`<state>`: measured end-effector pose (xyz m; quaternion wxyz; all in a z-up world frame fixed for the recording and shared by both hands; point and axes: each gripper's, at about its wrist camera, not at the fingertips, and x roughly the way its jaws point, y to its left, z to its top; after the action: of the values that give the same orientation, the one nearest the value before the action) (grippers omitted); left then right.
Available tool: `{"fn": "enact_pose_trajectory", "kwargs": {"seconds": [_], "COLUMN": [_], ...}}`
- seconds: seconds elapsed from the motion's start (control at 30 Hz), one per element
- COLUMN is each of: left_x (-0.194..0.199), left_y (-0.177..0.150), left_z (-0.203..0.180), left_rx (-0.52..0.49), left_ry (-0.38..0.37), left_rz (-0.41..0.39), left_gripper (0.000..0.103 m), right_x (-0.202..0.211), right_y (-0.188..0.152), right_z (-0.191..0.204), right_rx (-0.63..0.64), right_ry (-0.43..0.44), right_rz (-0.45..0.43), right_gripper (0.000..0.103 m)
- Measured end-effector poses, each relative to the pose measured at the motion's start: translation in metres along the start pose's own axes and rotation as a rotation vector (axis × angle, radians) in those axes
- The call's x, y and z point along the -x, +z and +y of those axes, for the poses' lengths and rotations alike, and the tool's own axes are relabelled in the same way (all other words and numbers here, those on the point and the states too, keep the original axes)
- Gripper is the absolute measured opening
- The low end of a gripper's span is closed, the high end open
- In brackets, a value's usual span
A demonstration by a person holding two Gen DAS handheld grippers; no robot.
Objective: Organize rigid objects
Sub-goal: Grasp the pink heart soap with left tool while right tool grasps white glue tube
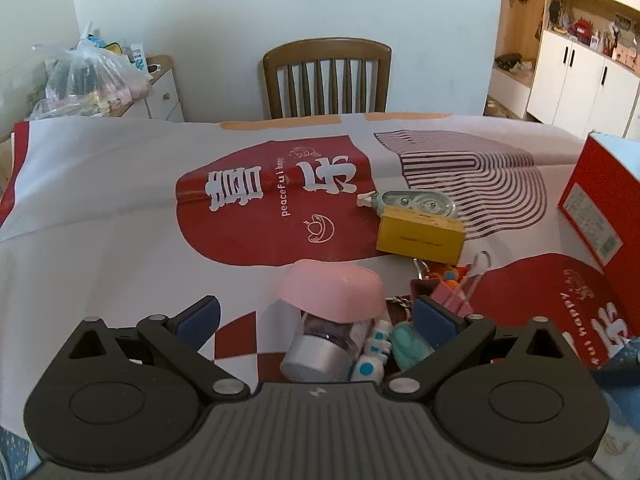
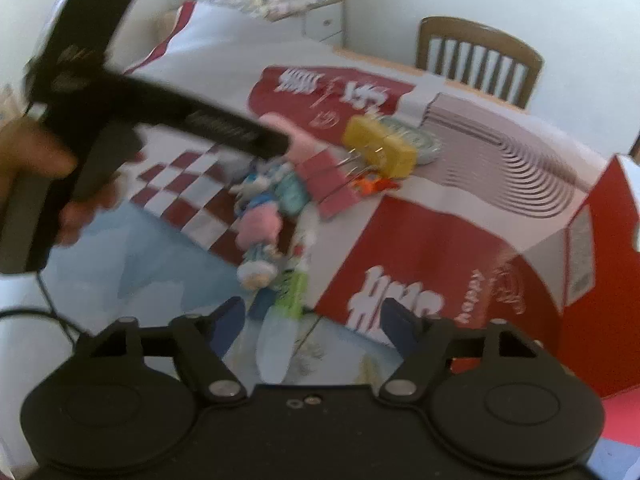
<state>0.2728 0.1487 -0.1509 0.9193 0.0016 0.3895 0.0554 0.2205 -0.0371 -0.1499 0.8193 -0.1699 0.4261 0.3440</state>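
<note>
**Ana:** Nearest the lens in the left wrist view, the left gripper [image 1: 316, 320] spreads its blue pads wide, clamped on nothing. Between them lies a tipped clear bottle [image 1: 326, 336] with a pink cap and silver base; neither pad touches it.

**Ben:** And beside it, moving right?

**Ana:** Blue-and-white toy figure [image 1: 374, 354], then a teal piece [image 1: 408, 346], then pink binder clips [image 1: 452, 294]. Farther back sits a yellow box [image 1: 420, 238] touching a correction tape dispenser [image 1: 416, 202]. All of it rests on a red-and-white cloth [image 1: 120, 200] printed "peaceful" plus large white Chinese characters.

**Ben:** Far right?

**Ana:** Red carton [image 1: 592, 208] with a white label, its print too small to read.

**Ben:** Right wrist view?

**Ana:** Blurred. A hand [image 2: 36, 168] at the left holds the other tool's black handle. The right gripper [image 2: 316, 328] stands part open, gripping nothing, with a pale tube with a green band [image 2: 280, 332] in the gap; contact can't be made out. Beyond lie the pink-and-blue toys [image 2: 258, 232], the clips [image 2: 328, 184] and the yellow box [image 2: 380, 144]. The carton [image 2: 600, 264] stands at the right.
</note>
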Motion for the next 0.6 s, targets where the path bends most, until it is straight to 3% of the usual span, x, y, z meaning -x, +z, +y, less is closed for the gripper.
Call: {"fn": "enact_pose_trajectory", "kwargs": {"seconds": [0.13,0.4,0.6], "left_x": [-0.013,-0.039,-0.053], "left_y": [0.005,0.013,0.015], "left_z": [0.000,0.005,0.003], "left_rx": [-0.040,-0.083,-0.099], "left_ry": [0.001,-0.053,-0.045], "left_rz": [0.000,0.048,0.070], "left_gripper": [0.103,0.103,0.102], "right_x": [-0.008,-0.017,-0.027], "right_y": [-0.003,-0.002,0.000], "right_z": [0.007,0.011,0.012], "right_rx": [0.019,0.043,0.055], "right_ry": [0.020,0.030,0.036], "right_rz": [0.036,0.068,0.088], "right_gripper": [0.062,0.056,0.050]}}
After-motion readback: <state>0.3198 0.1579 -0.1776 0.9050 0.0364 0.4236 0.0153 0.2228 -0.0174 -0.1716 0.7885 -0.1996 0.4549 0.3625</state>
